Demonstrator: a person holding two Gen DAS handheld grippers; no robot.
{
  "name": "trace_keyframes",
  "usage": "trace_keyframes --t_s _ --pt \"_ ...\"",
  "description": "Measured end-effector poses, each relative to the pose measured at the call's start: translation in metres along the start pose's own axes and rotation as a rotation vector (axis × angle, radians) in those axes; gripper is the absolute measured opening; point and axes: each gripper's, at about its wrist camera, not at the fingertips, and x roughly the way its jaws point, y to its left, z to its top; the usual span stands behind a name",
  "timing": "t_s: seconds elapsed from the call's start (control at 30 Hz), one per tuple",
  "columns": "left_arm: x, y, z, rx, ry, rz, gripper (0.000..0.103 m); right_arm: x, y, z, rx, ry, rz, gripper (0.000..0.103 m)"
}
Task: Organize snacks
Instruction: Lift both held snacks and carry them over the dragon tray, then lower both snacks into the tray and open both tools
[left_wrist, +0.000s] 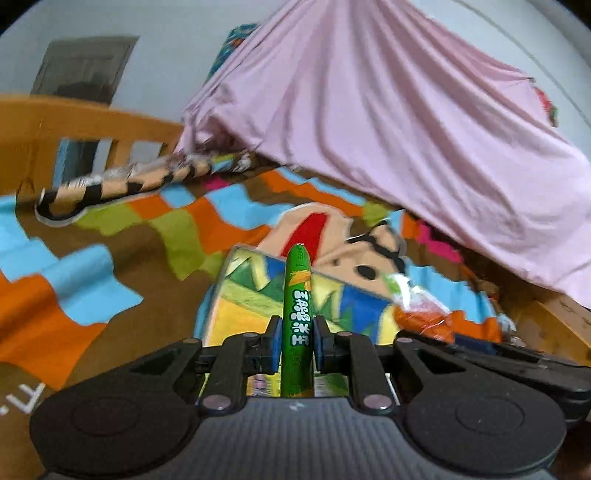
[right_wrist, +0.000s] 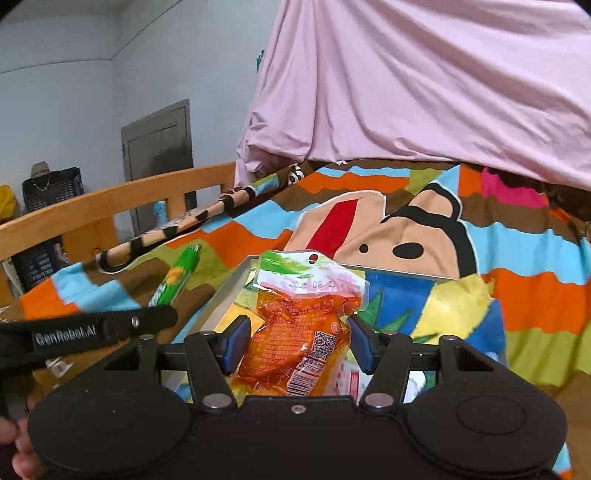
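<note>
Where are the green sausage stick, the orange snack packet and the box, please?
green sausage stick (left_wrist: 297, 317), left wrist view, printed middle of the wrapper.
orange snack packet (right_wrist: 295, 332), right wrist view, orange middle part.
box (right_wrist: 221, 291), right wrist view, grey left wall.

Box (right_wrist: 236, 284) on blanket (right_wrist: 517, 251), sheet (right_wrist: 406, 81) apparently behind.

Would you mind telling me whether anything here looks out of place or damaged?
Nothing stands out. The left tool holds a green sausage stick, the right tool an orange snack packet, both intact, above the colourful box on the bed.
</note>
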Motion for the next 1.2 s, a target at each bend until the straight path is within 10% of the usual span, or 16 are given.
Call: trace_keyframes --t_s 0.73,1.2 --pt "0.066 0.044 -0.028 -0.101 0.178 0.022 0.020 0.082 0.007 -0.031 -0.084 0.129 -0.063 0.063" --pt "0.002 0.008 -0.003 -0.039 0.064 0.038 0.066 0.005 -0.017 -0.006 0.001 0.014 -0.078 0.090"
